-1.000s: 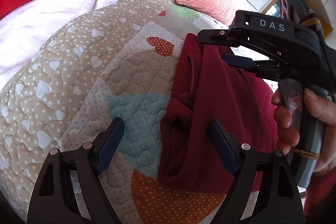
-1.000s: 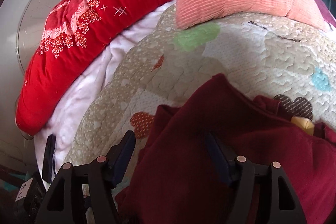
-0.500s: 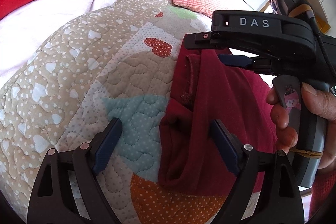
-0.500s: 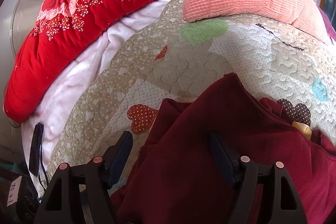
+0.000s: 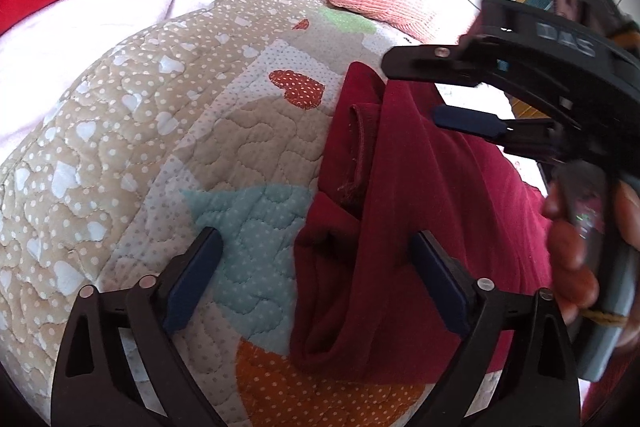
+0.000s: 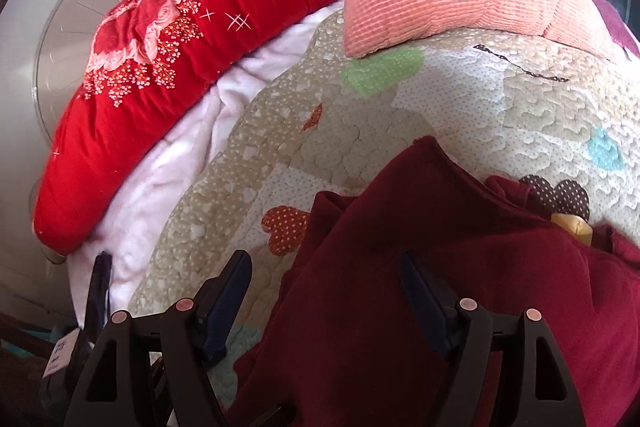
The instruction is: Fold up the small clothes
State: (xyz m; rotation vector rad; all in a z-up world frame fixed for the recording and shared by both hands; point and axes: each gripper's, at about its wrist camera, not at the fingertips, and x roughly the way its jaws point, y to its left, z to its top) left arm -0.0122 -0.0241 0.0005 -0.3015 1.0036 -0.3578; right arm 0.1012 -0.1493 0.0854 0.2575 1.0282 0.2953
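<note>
1. The left tongs (image 5: 316, 263) hang spread wide over the quilt (image 5: 132, 131), gripping nothing; their right finger sits above the garment's left edge.
2. The dark red garment (image 5: 420, 187) lies partly folded on the quilted bed; it looks soft, light and limp, likely to sag and slip unless pinched at a hem or seam (image 5: 360, 147).
3. The right tongs (image 6: 324, 291) also stand open, empty, over the garment's (image 6: 460, 267) near flap; I would grip its corner.
</note>
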